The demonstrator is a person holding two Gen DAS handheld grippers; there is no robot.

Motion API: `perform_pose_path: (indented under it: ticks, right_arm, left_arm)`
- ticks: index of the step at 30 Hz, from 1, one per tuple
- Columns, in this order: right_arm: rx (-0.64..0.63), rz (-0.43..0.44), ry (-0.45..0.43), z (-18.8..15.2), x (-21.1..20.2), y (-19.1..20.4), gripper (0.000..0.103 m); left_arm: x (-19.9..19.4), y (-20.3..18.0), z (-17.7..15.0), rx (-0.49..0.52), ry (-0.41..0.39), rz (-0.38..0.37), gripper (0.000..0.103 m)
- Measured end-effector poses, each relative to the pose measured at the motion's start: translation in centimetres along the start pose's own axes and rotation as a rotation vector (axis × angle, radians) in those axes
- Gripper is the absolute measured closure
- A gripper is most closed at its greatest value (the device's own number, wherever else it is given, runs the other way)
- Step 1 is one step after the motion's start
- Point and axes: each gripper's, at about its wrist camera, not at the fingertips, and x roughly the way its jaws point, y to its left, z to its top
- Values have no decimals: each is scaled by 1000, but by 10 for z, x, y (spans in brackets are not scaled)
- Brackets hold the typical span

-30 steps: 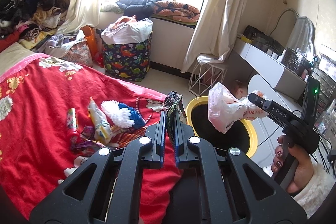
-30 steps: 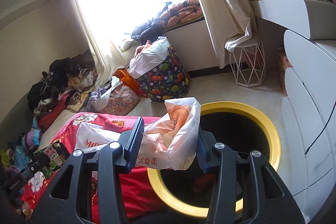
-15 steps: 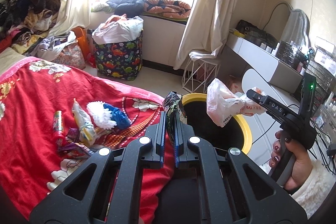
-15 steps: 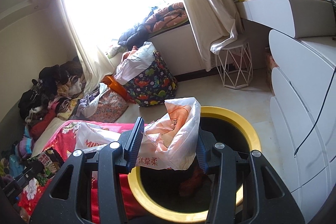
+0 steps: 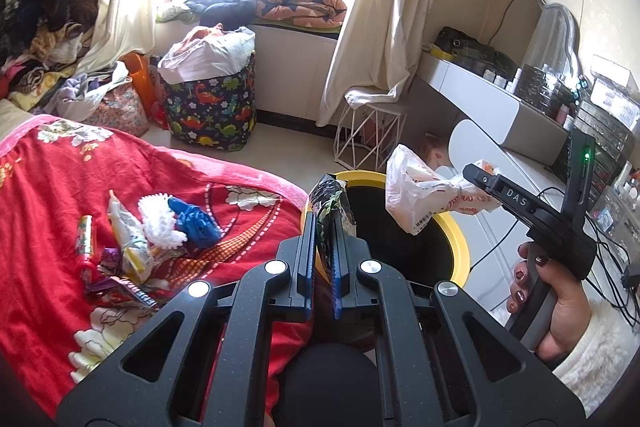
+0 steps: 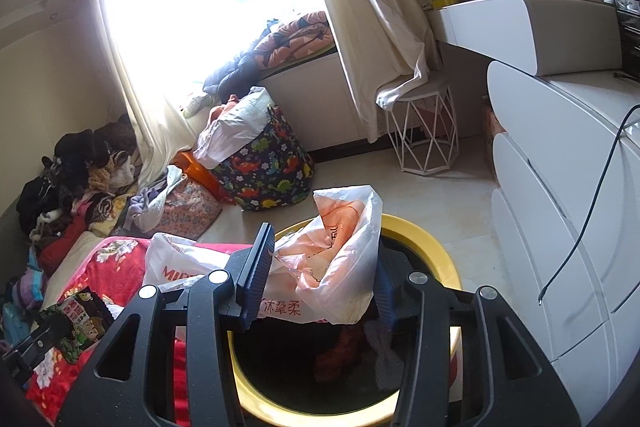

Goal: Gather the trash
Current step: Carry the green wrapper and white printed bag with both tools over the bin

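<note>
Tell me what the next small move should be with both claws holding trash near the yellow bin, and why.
Probably open the right claw and let the white plastic bag drop. It hangs right over the dark mouth of the yellow-rimmed bin, so it should fall in. The left claw pinches a dark snack wrapper only at the bin's near edge, so it likely needs to move forward first.

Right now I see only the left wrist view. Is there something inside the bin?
Observer: Yes. The right wrist view shows a red lump and a white piece at the bottom of the bin.
Operator: Is the bag over the opening?
Observer: Yes. The bag hangs over it and fills the jaws of the right gripper.
Operator: And my wrapper?
Observer: The wrapper in the left gripper appears left of the bin, over the blanket.
</note>
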Motion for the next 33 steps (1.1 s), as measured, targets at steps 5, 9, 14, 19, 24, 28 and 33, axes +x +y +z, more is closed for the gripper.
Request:
perform_pose_path:
  ticks: [5, 9, 14, 19, 24, 28, 33]
  right_arm:
    - [-1, -22, 3, -3, 2, -5, 60]
    - [-3, -40, 4, -4, 4, -7, 60]
    - [-6, -68, 3, -7, 6, -13, 60]
    - [-16, -98, 0, -10, 8, -20, 60]
    - [-32, -115, 1, -11, 12, -24, 60]
    - [-32, -123, 10, -12, 15, -29, 60]
    - [-45, -137, 31, -14, 22, -31, 60]
  left_arm:
    - [8, -7, -1, 11, 8, -12, 100]
    - [13, -12, 0, 16, 16, -18, 100]
    - [23, -18, -1, 18, 27, -25, 100]
    - [30, -24, -1, 21, 35, -31, 100]
    - [40, -29, 1, 24, 44, -36, 100]
    - [47, -31, 1, 25, 46, -36, 100]
    - [58, -34, 4, 29, 54, -32, 100]
